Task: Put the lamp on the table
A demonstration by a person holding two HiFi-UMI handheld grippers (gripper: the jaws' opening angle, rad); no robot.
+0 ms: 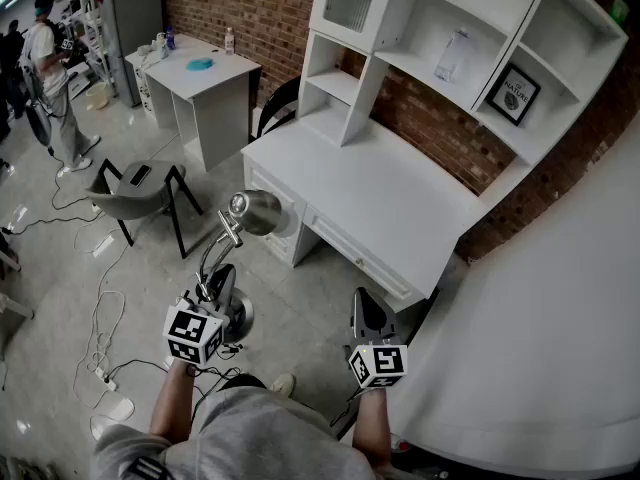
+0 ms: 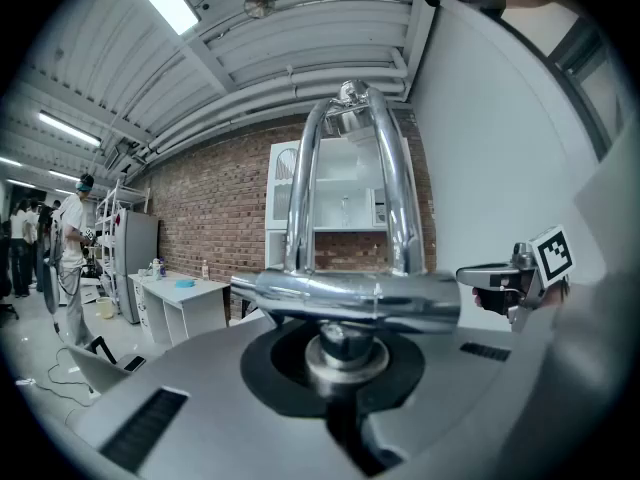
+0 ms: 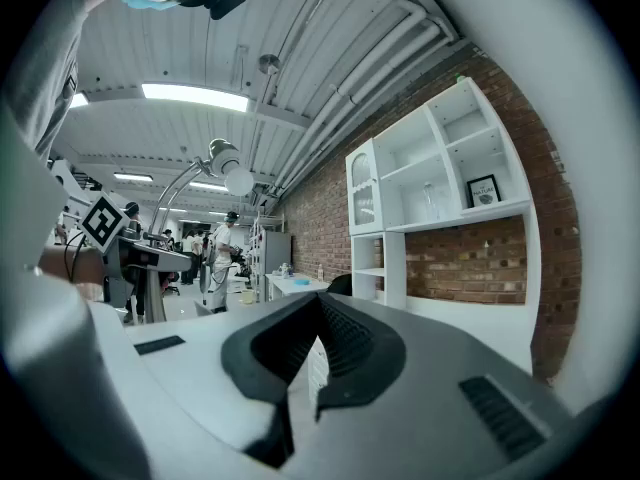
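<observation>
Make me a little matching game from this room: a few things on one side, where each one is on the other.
Things:
1 lamp
2 framed picture
3 blue thing
4 grey chair

Places:
A on the small white table
B on the floor
C gripped by the left tool
D on a shelf above the desk

Pairs: 1-C, 2-D, 3-A, 4-B.

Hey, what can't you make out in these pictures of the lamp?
Head view: base of the lamp, mostly behind the left gripper.
Left gripper view: exact grip contact, hidden by the lamp's chrome bar.
Head view: print in the framed picture and items on the far table, too small.
</observation>
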